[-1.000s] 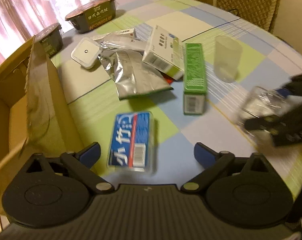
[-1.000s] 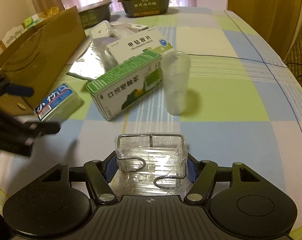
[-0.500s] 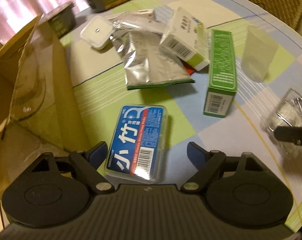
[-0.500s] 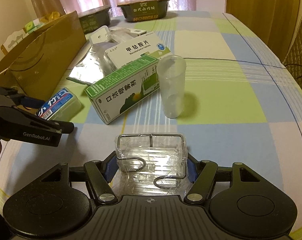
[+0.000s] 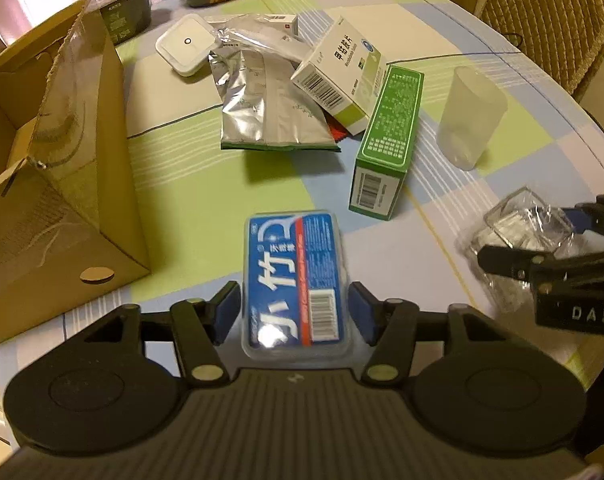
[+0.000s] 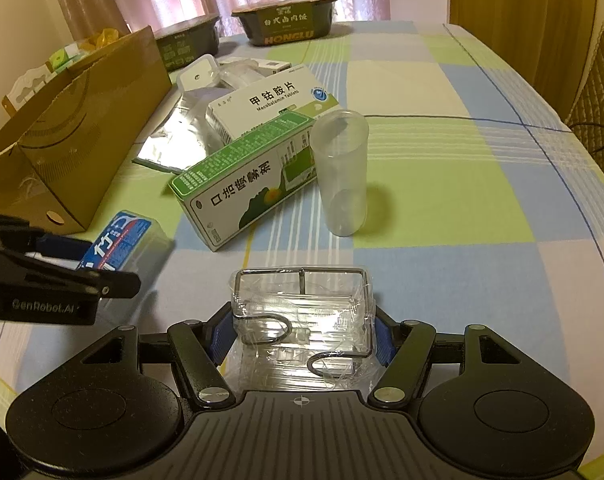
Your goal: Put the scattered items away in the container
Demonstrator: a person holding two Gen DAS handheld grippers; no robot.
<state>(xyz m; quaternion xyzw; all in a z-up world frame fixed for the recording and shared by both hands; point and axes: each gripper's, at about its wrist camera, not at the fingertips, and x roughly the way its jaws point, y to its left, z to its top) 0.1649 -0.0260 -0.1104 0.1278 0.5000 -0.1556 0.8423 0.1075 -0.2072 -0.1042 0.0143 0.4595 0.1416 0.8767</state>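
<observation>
The left tongs [image 5: 293, 314] straddle the blue plastic case [image 5: 294, 276] lying on the worktop [image 5: 482, 160], blue pads just beside its sides, not yet touching. The right tongs [image 6: 302, 336] are clamped on the wrapped wire rack [image 6: 302, 312]. The cardboard box [image 5: 61, 184] stands at ten o'clock from the case.

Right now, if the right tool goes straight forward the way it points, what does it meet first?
Probably the clear plastic cup, standing upright just ahead and slightly right of the right tool, which is shut on the wrapped wire rack. The green box lies left of that line; depth is uncertain.
</observation>
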